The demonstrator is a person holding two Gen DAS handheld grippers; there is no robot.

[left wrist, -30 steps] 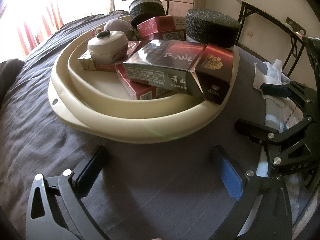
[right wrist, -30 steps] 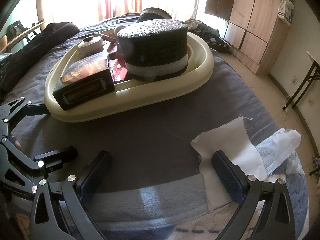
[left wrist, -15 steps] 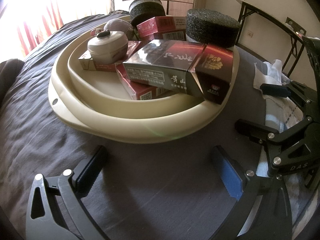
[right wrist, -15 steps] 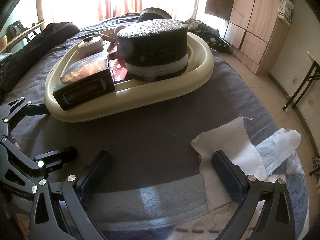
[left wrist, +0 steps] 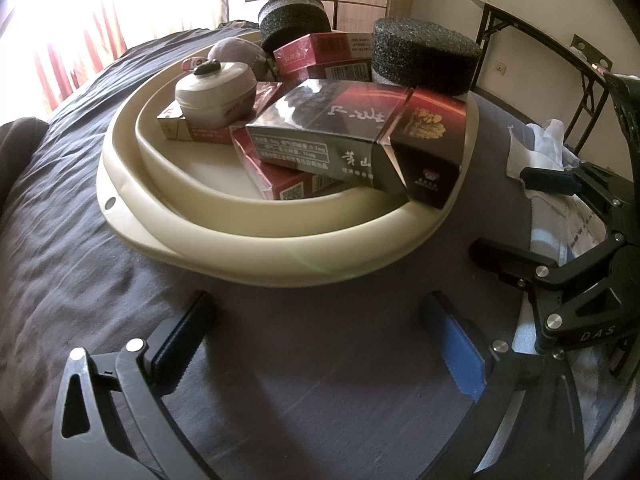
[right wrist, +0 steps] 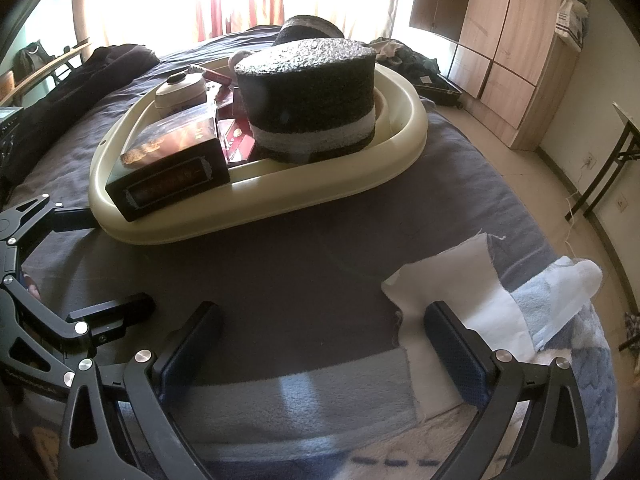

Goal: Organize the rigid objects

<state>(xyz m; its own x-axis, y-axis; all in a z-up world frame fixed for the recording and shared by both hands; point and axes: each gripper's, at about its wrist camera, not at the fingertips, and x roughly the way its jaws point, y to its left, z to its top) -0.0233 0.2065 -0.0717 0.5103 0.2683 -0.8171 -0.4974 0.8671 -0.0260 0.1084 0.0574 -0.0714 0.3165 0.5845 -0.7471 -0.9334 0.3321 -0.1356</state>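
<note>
A cream plastic tray (left wrist: 280,248) (right wrist: 320,188) lies on a dark bedsheet and holds the objects. In it are a big dark carton (left wrist: 352,136) (right wrist: 172,168), red boxes (left wrist: 288,180), a round cream jar (left wrist: 216,92) (right wrist: 180,94) and two black foam cylinders (left wrist: 424,56) (right wrist: 308,96). My left gripper (left wrist: 320,344) is open and empty, low over the sheet in front of the tray. My right gripper (right wrist: 320,348) is open and empty, over the sheet's near edge. Each gripper shows in the other's view, at the side (left wrist: 560,240) (right wrist: 52,272).
A white cloth (right wrist: 460,280) and a blue towel (right wrist: 300,400) lie on the bed by my right gripper. Dark clothes (right wrist: 80,80) are piled at the left. A wooden wardrobe (right wrist: 508,40) and a black folding table (left wrist: 540,40) stand beside the bed.
</note>
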